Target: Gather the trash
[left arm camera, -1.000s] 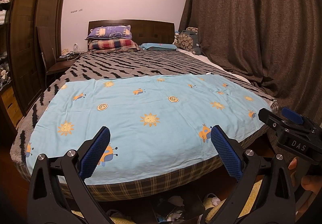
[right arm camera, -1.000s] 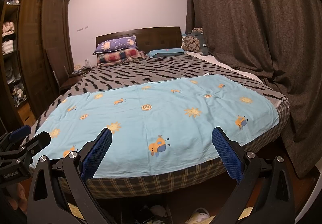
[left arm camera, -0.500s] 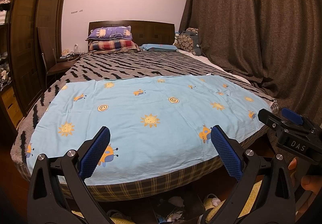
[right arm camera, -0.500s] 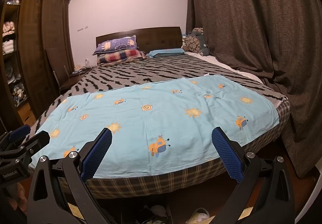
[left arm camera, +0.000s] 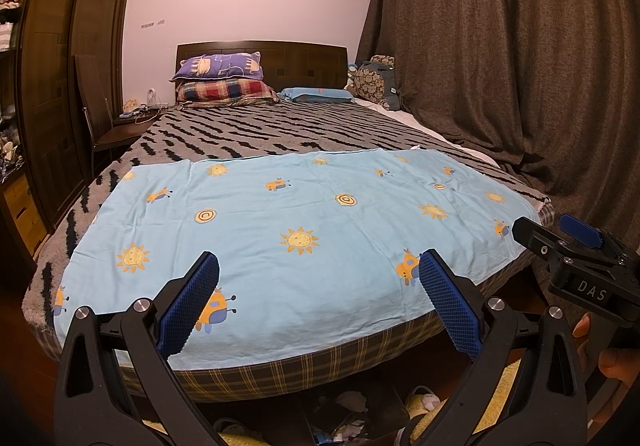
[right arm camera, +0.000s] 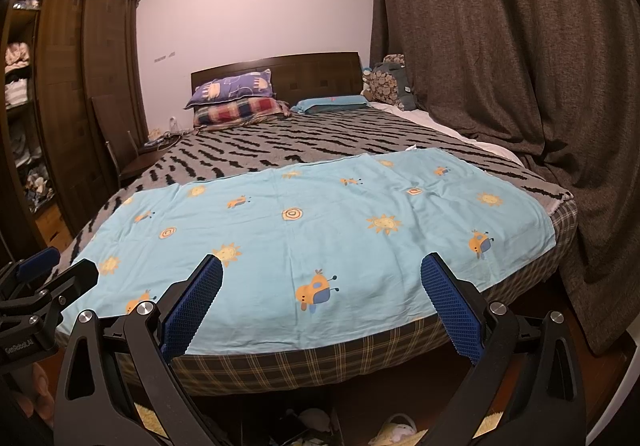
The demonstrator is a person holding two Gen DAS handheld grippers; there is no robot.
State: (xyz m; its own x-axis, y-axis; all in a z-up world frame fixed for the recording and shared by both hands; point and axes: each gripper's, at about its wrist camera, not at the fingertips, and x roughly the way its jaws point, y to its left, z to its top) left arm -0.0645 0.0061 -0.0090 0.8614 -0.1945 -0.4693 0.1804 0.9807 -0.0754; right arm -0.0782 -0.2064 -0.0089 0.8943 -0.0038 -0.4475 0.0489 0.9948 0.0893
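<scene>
Two tools: both held at the foot of the bed (left arm camera: 280,133), side by side and apart, pointing toward the headboard.
Left tool (left arm camera: 316,300): blue pads spread wide, nothing between them.
Right tool (right arm camera: 320,304): blue pads spread wide too, gripping nothing; in the left view it shows at the right edge with fingers (left arm camera: 612,362) of a hand under it.
Trash (left arm camera: 344,422): small scraps and wrappers lie on the dark floor below the foot of the bed, under both tools; which pieces are what cannot be told.
Slippers (right arm camera: 394,432): pale, on the floor just beside the scraps.
Sheet (right arm camera: 320,230): light blue with suns and bugs, spread flat over the near half of the bed.
Blanket (left arm camera: 260,133): grey with black stripes, beyond the sheet.
Pillows (left arm camera: 224,79): stacked at the headboard.
Curtain (right arm camera: 500,45): dark, along the right side.
</scene>
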